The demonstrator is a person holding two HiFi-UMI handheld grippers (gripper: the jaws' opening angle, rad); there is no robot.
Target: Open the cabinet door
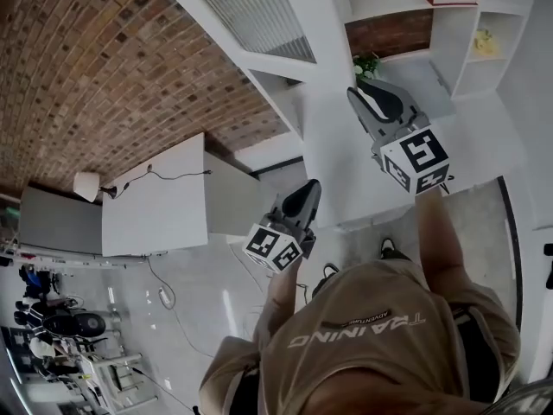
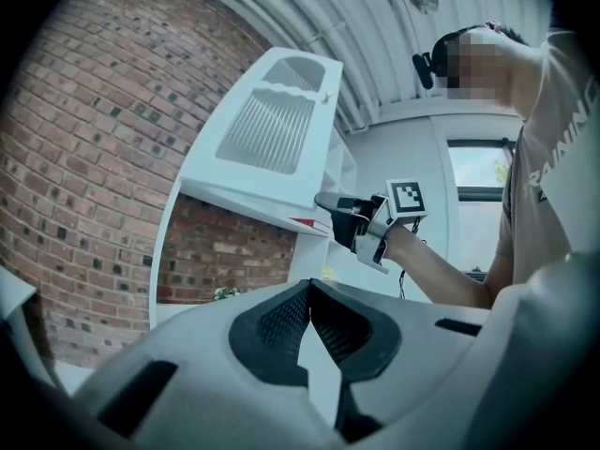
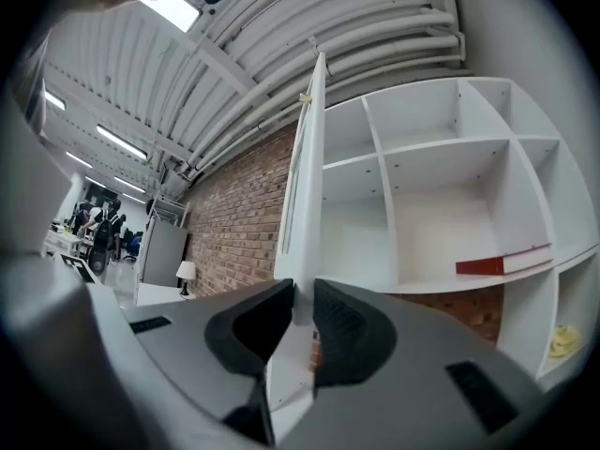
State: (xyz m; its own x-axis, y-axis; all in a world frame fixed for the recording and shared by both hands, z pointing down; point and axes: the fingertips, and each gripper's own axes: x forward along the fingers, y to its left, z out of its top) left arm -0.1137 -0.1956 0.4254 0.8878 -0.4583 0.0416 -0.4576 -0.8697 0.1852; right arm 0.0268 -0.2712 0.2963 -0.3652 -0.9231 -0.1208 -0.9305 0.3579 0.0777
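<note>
The white cabinet door [image 3: 310, 148], with a louvred panel [image 2: 270, 129], stands swung out from the white shelf cabinet [image 3: 441, 204]. My right gripper [image 3: 302, 300] is shut on the door's free edge, a pad on each face. From the left gripper view the same right gripper [image 2: 343, 216] sits at the door's lower edge. In the head view it [image 1: 359, 90] reaches forward below the louvred door [image 1: 251, 11]. My left gripper [image 2: 308, 290] is shut with nothing in it and hangs lower and to the left [image 1: 308, 188], away from the door.
Open shelves hold a red book [image 3: 502, 263] and a yellow object [image 3: 561, 340]; a small plant [image 1: 367, 63] sits lower down. A brick wall [image 1: 95, 67] runs on the left. A white desk [image 1: 155, 210] with a lamp [image 1: 86, 184] stands beside the cabinet.
</note>
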